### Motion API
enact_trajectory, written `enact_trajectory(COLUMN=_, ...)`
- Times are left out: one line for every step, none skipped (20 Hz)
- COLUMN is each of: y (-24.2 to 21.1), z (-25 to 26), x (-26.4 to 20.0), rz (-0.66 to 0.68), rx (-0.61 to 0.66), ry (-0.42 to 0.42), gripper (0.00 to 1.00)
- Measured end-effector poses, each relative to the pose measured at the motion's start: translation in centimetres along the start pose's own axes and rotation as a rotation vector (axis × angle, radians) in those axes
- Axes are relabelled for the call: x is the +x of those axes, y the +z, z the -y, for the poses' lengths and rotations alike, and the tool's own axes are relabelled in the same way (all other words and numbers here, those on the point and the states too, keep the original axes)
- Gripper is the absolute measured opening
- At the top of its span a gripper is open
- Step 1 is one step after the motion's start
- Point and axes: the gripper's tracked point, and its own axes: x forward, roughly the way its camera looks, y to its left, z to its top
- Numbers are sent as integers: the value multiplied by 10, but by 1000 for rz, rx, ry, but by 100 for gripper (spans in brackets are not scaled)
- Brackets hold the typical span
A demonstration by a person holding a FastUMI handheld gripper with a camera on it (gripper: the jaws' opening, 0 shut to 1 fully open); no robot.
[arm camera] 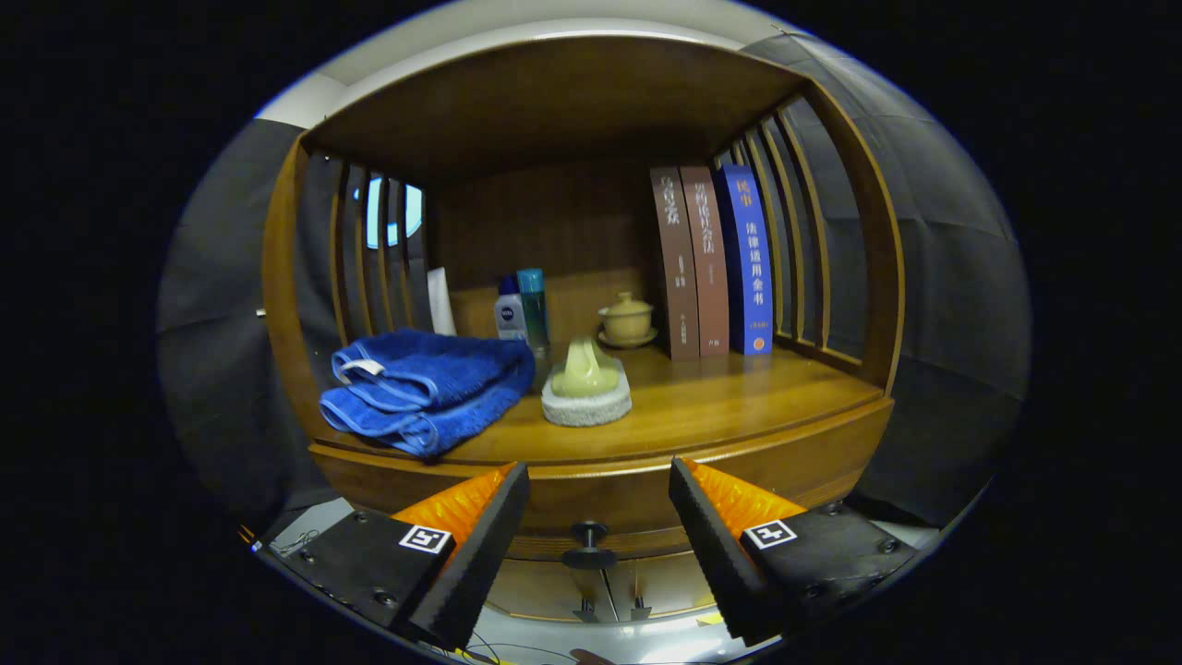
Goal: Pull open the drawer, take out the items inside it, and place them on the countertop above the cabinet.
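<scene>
The drawer knob [588, 543] sits at 12 o'clock, just ahead between the spread, empty fingers [506, 517], drawer closed.

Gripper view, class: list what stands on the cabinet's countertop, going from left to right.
Folded blue towel → two bottles → green figure on its white pad → lidded cup on a saucer → three upright books.

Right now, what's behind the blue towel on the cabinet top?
Behind the blue towel stand two bottles and a white item, their bases hidden by it. The open gripper jaws flank the drawer knob.
</scene>
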Motion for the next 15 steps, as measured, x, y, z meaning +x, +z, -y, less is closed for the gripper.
enact_trajectory(y=12, z=-3, x=-7, rz=15, rx=-4, ry=12, gripper=99)
enact_trajectory(y=24, z=-5, x=-15, rz=27, rx=-10, ry=21, gripper=99)
enact_trajectory(y=37, z=-6, x=-24, rz=39, rx=-18, ry=24, gripper=99)
enact_trajectory(y=51, z=-8, x=-34, rz=52, rx=-26, ry=33, gripper=99)
enact_trajectory(y=66, z=-11, x=-44, rz=67, rx=-33, ry=38, gripper=99)
enact_trajectory(y=79, z=-13, x=-54, rz=80, rx=-45, ry=46, gripper=99)
enact_trajectory(y=93, z=-16, x=-65, rz=90, rx=-59, ry=51, gripper=99)
enact_trajectory(y=107, z=-17, x=-76, rz=102, rx=-69, ry=50, gripper=99)
enact_trajectory(y=120, z=-18, x=-87, rz=113, rx=-76, ry=47, gripper=99)
enact_trajectory(y=132, z=-19, x=-96, rz=118, rx=-81, ry=39, gripper=99)
enact_trajectory(y=144, z=-19, x=-107, rz=122, rx=-78, ry=36, gripper=99)
enact_trajectory(y=154, z=-22, x=-114, rz=125, rx=-70, ry=38, gripper=99)
enact_trajectory(y=164, z=-26, x=-123, rz=128, rx=-64, ry=46, gripper=99)
enact_trajectory(y=170, z=-26, x=-130, rz=128, rx=-66, ry=47, gripper=99)
enact_trajectory(y=175, z=-27, x=-139, rz=126, rx=-77, ry=48, gripper=99)
